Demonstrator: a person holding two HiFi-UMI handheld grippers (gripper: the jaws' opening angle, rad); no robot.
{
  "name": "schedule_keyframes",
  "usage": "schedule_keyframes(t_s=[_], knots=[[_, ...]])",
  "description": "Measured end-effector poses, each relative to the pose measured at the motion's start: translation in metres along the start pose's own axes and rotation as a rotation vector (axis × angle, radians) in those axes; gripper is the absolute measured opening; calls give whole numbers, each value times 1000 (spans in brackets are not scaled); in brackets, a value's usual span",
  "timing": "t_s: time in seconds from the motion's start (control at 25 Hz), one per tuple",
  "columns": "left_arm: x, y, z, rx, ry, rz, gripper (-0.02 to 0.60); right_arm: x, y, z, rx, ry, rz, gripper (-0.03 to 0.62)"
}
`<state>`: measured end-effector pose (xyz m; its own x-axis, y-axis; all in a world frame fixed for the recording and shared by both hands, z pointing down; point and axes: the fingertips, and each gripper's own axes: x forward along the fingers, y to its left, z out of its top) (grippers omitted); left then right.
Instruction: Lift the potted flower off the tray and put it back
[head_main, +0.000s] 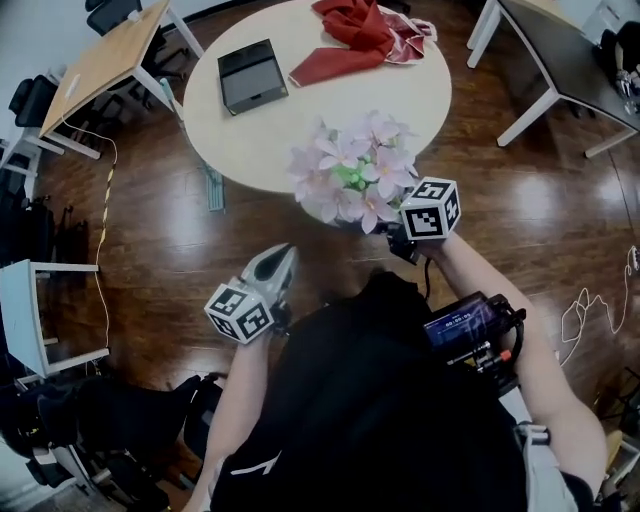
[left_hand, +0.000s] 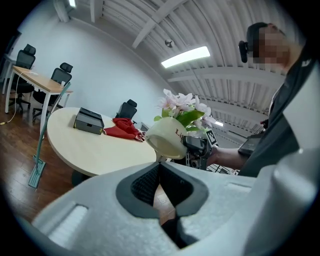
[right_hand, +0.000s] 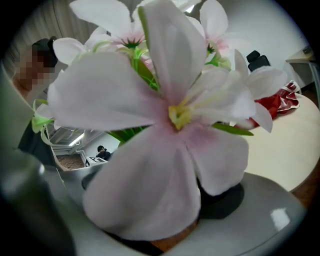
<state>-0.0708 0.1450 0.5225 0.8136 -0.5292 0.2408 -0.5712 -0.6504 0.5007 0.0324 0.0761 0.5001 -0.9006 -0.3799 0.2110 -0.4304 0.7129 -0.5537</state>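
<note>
The potted flower (head_main: 355, 170), pink-white blooms in a white pot (left_hand: 167, 137), hangs tilted in the air just off the near edge of the round table (head_main: 300, 120). My right gripper (head_main: 395, 238) is shut on the pot's rim, and the left gripper view shows it clamped there. Petals (right_hand: 160, 125) fill the right gripper view and hide its jaws. The dark tray (head_main: 252, 75) stands bare at the table's far left, well away from the pot. My left gripper (head_main: 283, 255) is low at the left, shut with nothing in it and apart from the pot.
A red cloth (head_main: 355, 35) lies at the table's far side, right of the tray. A wooden desk (head_main: 100, 55) with office chairs stands at the far left, and a dark table (head_main: 560, 60) at the far right. Cables trail on the wood floor (head_main: 150, 220).
</note>
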Motion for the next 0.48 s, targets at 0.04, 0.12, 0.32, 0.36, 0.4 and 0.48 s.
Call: schedule_keyframes(t_s=[0.04, 0.12, 0.32, 0.36, 0.4, 0.48], knots=[[6, -1, -2, -7, 5, 1, 5, -4, -3, -2, 3, 5, 0, 488], [21, -6, -1, -20, 13, 5, 5, -15, -9, -2, 4, 20, -1, 488], [39, -12, 9, -22, 8, 28, 5, -28, -19, 6, 2, 20, 15, 488], [42, -13, 9, -23, 8, 34, 5, -31, -21, 8, 1, 15, 22, 488], [46, -14, 10, -25, 8, 41, 5, -34, -22, 10, 1, 11, 28, 488], [54, -16, 10, -33, 4, 58, 5, -43, -27, 14, 4, 4, 40, 488]])
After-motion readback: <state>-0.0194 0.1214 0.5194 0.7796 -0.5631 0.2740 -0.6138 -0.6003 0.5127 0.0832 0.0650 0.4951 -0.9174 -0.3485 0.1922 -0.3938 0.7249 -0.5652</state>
